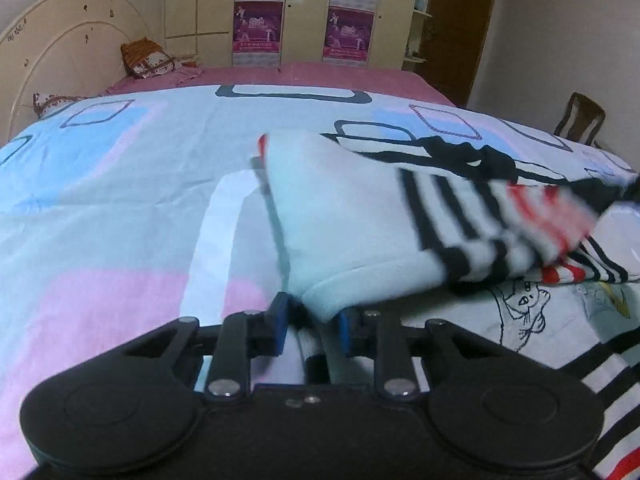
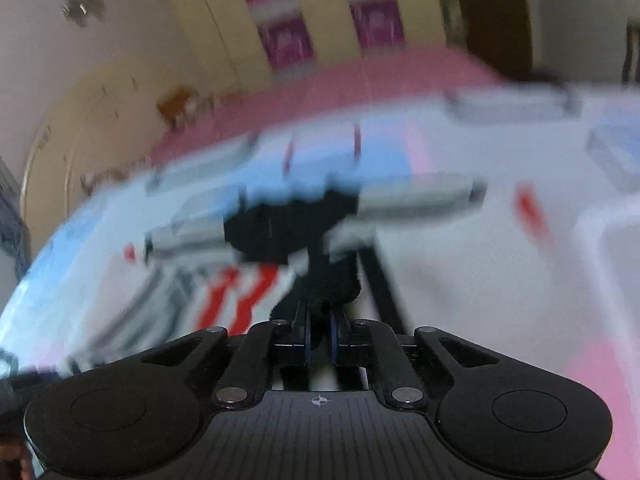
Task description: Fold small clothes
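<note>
Near the bed's front edge, your left gripper [image 1: 312,326] pinches the pale hem of the garment [image 1: 348,220], cloth caught between its blue pads [image 1: 280,320]. Jaws stand narrow on that hem. Garment: white, with black and red stripes, lifted off the sheet [image 1: 120,200] and stretched toward the bed's right side, blurred at its far end. More striped cloth with a cartoon print [image 1: 520,312] lies beneath it, at the bed's front right.

Your right gripper [image 2: 319,334] is clamped almost fully closed on a dark fold of the same garment [image 2: 320,288], black fabric bunched between the pads [image 2: 334,338]. Right view is heavily blurred; red and grey stripes [image 2: 236,296] show left of the grip.

Pillow [image 1: 146,58] sits at the bed's far left corner by the headboard [image 1: 60,40]. Chair [image 1: 582,118] stands beyond the bed's right edge
</note>
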Tool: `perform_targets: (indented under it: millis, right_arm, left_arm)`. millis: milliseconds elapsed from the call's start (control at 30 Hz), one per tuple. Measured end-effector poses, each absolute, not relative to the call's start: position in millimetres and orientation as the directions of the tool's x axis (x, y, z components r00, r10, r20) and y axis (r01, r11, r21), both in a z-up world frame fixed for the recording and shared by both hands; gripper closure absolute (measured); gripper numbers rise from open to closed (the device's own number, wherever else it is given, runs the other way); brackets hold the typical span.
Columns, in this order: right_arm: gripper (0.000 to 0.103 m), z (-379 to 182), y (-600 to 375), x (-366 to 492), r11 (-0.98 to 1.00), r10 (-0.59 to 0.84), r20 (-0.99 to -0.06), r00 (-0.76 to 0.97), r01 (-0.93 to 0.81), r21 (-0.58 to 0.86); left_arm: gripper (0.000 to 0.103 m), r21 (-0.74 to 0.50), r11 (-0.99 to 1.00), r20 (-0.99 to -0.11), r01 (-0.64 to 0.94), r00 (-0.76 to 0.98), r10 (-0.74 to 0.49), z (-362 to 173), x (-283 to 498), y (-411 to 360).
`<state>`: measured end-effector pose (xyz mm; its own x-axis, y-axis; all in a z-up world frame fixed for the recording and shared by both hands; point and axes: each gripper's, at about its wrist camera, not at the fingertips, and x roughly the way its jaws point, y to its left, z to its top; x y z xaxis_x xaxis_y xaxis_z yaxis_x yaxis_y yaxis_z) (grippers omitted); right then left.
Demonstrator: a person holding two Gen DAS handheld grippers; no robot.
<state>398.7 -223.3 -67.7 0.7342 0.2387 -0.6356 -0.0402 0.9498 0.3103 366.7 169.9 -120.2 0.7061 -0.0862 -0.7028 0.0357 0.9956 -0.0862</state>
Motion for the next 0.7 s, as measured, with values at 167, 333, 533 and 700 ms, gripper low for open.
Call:
perform_targets:
  millis: [167, 333, 533, 700]
  right_arm:
    - [0.095, -80.9, -237.6, 392.4, 0.969, 0.185, -0.681, 0.708, -0.015, 0.247]
    - [0.095, -86.9, -234.7, 377.1, 0.973, 0.176, -0.672, 0.719, -0.021, 0.232]
    - [0.095, -105.2, -234.7, 382.2, 0.97, 0.176, -0.726, 0.665, 0.01, 0.245]
    - [0.095, -111.1, -234.5, 382.7, 0.967, 0.184, -0.74, 0.647, 0.017, 0.255]
  left_arm:
    - [0.079, -0.086, 0.995, -0.708, 0.051, 0.7, -0.097, -120.8, 369.1, 169.7]
    - [0.079, -0.092, 0.994, -0.714, 0.059, 0.692, -0.107, -121.0, 371.8, 171.0]
    - [0.079, -0.081, 0.993, -0.731, 0.082, 0.673, -0.115, -119.5, 376.8, 170.0]
    - [0.067, -0.036, 0.989, -0.738, 0.141, 0.664, -0.121, -117.1, 376.5, 168.3]
